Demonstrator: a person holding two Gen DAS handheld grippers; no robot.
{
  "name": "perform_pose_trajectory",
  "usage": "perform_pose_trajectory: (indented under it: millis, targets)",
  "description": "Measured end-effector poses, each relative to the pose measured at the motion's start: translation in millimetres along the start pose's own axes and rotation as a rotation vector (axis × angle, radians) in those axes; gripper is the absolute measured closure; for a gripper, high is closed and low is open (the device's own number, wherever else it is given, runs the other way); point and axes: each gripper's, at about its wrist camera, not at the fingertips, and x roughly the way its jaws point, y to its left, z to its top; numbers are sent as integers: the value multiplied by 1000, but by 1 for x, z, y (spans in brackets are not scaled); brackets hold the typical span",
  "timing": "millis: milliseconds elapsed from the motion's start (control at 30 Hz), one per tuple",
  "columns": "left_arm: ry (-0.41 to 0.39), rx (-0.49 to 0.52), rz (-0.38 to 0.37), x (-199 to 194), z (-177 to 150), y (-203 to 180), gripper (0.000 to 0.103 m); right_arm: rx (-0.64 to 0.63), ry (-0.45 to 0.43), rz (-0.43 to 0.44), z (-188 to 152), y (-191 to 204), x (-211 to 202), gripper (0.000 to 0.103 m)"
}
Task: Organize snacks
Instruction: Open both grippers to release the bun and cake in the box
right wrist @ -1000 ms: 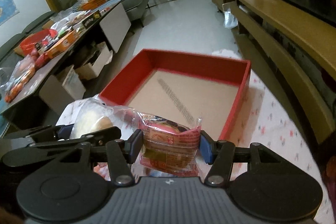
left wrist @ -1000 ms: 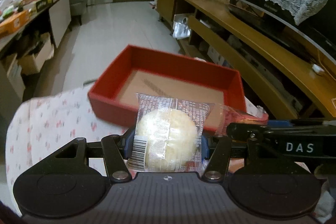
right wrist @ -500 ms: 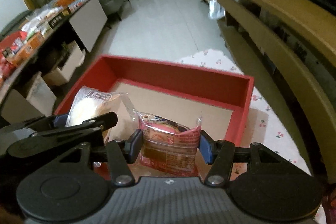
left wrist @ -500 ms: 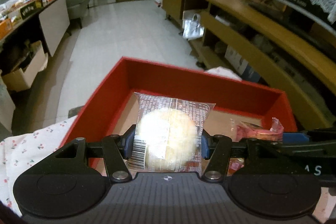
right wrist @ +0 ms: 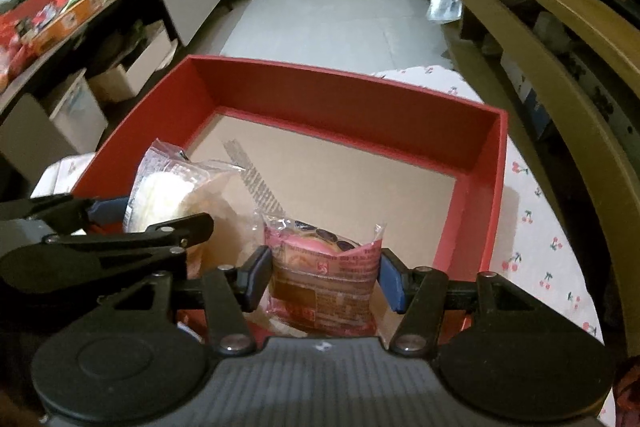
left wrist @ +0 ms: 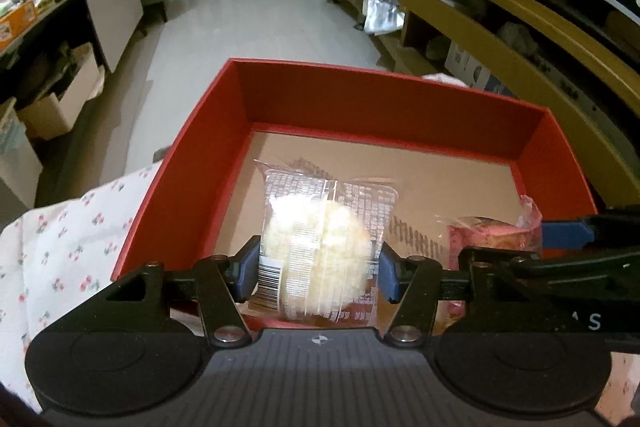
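Note:
A red box (left wrist: 384,107) (right wrist: 352,99) with a bare cardboard floor stands on a cherry-print cloth. My left gripper (left wrist: 316,273) is shut on a clear-wrapped pale round cake (left wrist: 316,247), held over the box's near left part. My right gripper (right wrist: 324,281) is shut on a pink-wrapped snack (right wrist: 324,283), held over the near middle of the box. In the right wrist view the pale cake (right wrist: 164,195) and the left gripper's fingers (right wrist: 132,231) show at the left. In the left wrist view the pink snack (left wrist: 492,235) shows at the right.
The cherry-print cloth (left wrist: 68,239) (right wrist: 548,239) spreads around the box. A wooden shelf unit (right wrist: 540,39) runs along the right. At the left a dark table (right wrist: 80,11) carries several snack packs, with boxes under it. White floor (left wrist: 256,19) lies beyond.
Both grippers have moved forward and down with their snacks, from in front of the red box to over its inside. The box looks larger and nearer.

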Motion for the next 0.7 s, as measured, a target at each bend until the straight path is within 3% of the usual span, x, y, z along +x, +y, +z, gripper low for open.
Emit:
perform_pose_trajectory:
  millis: [467,700]
  targets:
    - [43,-43,-42,-18,-14,8,40,-30,59,20,-13,7,-12,33]
    - [-5,-56,-22,-29,-6,9,29,17,8,31,-7,-1,-25,28]
